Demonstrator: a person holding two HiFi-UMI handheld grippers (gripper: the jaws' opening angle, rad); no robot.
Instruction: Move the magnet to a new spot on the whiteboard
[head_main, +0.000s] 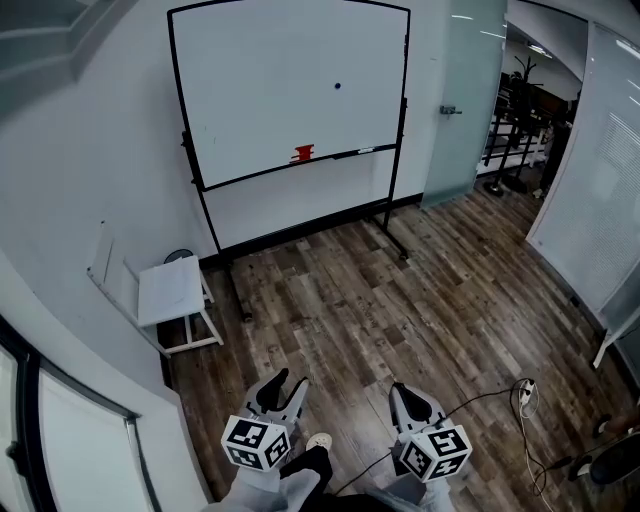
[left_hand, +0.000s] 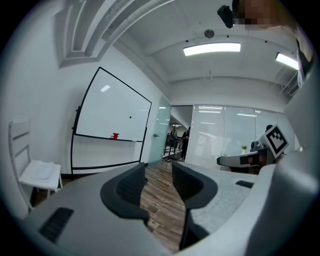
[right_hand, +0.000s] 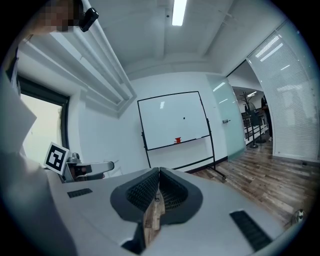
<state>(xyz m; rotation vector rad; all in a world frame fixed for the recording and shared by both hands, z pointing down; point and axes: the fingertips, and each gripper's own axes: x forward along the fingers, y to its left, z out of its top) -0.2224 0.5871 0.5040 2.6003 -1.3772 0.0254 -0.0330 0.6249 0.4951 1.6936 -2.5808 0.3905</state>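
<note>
Over floorboards (left_hand: 156, 201): left claw (left_hand: 159, 176) agape, empty.

Left gripper (head_main: 287, 386) is held low in front of the person, pointing forward, jaws standing apart with only air between them. Right gripper (head_main: 400, 392) sits just beside it at the same height, also aimed ahead, its jaws pressed together at the tips, gripping nothing. The two are level and not touching.

Bright, even indoor light from ceiling strips (left_hand: 211, 48), strong fisheye bending and dark corners, near jaws softly blurred.
</note>
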